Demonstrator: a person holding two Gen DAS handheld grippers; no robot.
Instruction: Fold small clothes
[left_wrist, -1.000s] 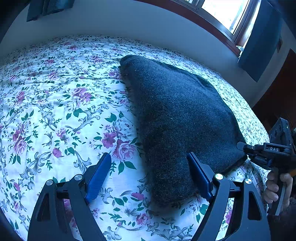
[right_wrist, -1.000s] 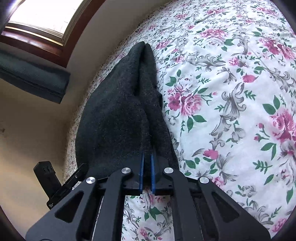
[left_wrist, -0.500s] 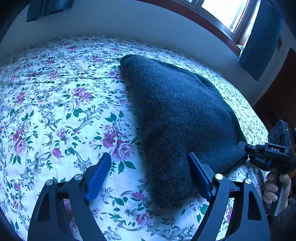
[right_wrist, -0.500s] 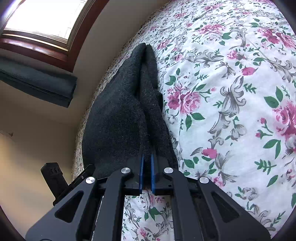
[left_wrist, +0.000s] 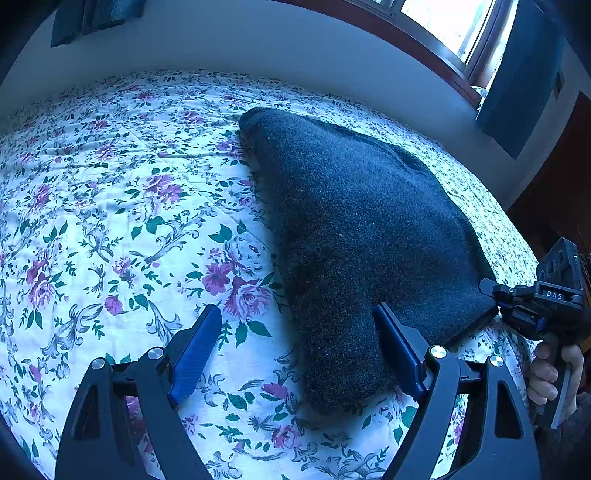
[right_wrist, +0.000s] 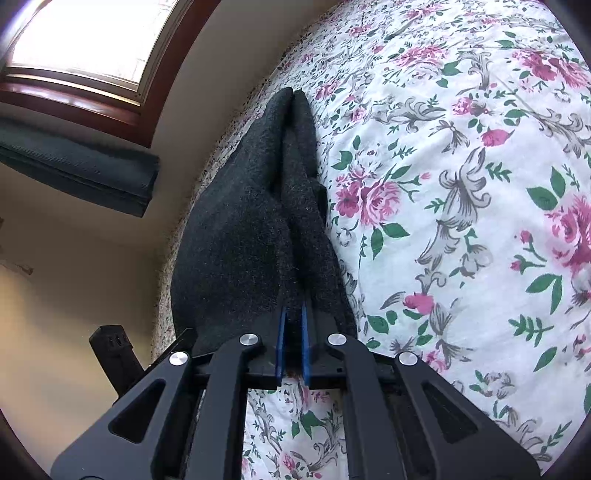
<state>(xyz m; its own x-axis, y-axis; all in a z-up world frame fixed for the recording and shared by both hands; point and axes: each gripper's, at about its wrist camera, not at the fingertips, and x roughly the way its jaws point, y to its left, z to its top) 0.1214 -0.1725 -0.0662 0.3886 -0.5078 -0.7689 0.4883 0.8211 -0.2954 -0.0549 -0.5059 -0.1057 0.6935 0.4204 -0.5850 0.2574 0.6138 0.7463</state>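
The dark fleece garment (left_wrist: 362, 236) is pinched at its corner by the right hand-held gripper (right_wrist: 291, 332), probably for a fold; beside it, the left hand-held gripper (left_wrist: 299, 332) is kept spread wide, nothing grasped.

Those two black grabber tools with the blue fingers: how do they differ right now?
The left gripper is spread wide with nothing pinched; the right gripper is closed on a corner of the dark grey fuzzy garment. The left hangs over the floral bedsheet beside the garment; the right lifts its edge. Both are hand-held.
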